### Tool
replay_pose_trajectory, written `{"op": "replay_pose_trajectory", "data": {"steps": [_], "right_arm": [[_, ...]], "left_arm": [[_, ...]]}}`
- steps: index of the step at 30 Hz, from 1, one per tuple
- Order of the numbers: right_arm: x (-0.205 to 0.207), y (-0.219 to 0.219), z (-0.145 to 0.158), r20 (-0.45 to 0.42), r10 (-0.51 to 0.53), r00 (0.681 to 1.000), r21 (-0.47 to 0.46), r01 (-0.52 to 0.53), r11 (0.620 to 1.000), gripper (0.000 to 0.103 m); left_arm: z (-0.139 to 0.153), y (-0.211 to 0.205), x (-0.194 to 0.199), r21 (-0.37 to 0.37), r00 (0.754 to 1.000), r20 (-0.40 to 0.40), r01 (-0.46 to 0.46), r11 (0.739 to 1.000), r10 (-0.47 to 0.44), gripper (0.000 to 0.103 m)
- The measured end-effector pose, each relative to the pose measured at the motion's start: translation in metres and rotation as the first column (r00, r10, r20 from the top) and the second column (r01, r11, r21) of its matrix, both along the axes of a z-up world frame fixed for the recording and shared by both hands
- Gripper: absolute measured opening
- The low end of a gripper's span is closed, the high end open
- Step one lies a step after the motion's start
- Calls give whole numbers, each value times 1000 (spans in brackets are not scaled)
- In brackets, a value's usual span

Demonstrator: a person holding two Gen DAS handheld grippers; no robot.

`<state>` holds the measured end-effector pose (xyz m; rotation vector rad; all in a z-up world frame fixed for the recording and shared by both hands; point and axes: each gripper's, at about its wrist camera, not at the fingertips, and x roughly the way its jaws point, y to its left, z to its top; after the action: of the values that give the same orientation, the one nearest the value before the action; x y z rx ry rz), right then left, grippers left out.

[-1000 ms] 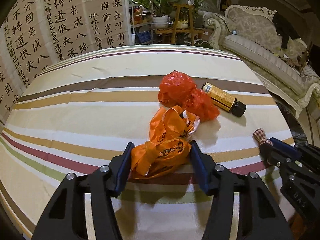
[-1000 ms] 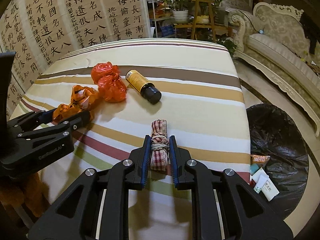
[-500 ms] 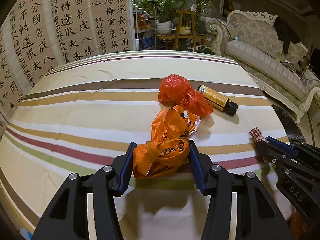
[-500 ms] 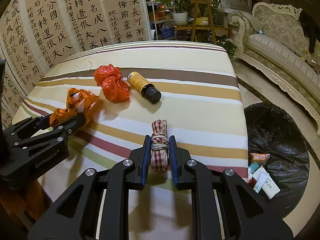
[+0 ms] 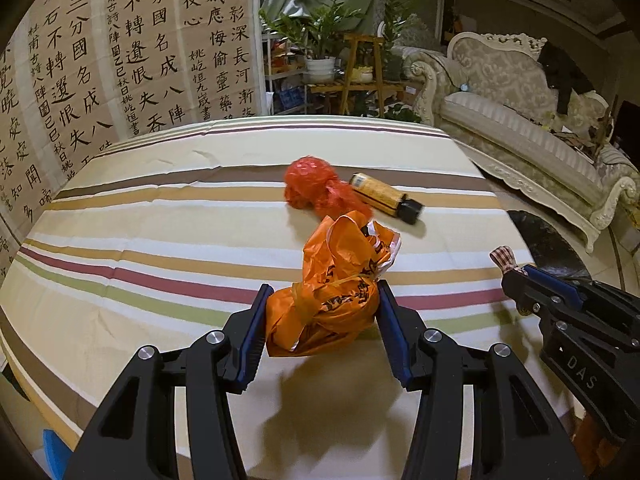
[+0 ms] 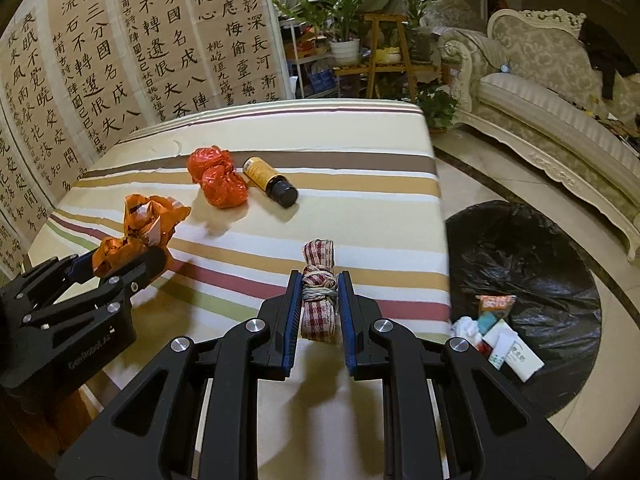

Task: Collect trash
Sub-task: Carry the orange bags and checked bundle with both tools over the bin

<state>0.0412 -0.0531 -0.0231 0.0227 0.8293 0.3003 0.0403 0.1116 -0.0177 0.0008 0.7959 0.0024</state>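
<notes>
The left gripper (image 5: 322, 316) has its jaws partly closed on a crumpled orange plastic bag (image 5: 334, 292), the blue pads pressing both sides of the lower bundle while the rest of the bag stands up past the fingertips. A shadow on the cloth below the bag suggests it hangs clear of the table, though the view does not settle this.

The right gripper (image 6: 319, 308) is nearly closed on a small roll of checked cloth (image 6: 318, 300) tied round the middle with string; the pads clamp the roll at its tied waist and its far end sticks out beyond the fingertips.

Both grippers are over the near edge of a table covered with a striped cloth (image 6: 360, 184). Farther back on it lie a red plastic bag (image 6: 218, 182), knotted into two lumps, and just to its right a yellow bottle with a black cap (image 6: 270, 182), on its side.

To the right of the table, on the tiled floor, a bin lined with a black bag (image 6: 532, 264) holds a few wrappers and paper scraps (image 6: 496, 332) at its near left edge.
</notes>
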Motion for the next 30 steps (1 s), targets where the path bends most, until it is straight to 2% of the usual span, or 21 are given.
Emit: {"op": "replay_pose_trajectory", "data": {"steps": [11, 30], "right_arm": [[-18, -47, 10, 43, -93, 995, 5, 92, 996, 18], [-26, -142, -7, 36, -305, 952, 4, 305, 952, 18]], "left_arm": [[6, -45, -15, 2, 997, 30, 72, 997, -72, 51], [-5, -141, -12, -3, 972, 11, 234, 972, -234, 51]]}}
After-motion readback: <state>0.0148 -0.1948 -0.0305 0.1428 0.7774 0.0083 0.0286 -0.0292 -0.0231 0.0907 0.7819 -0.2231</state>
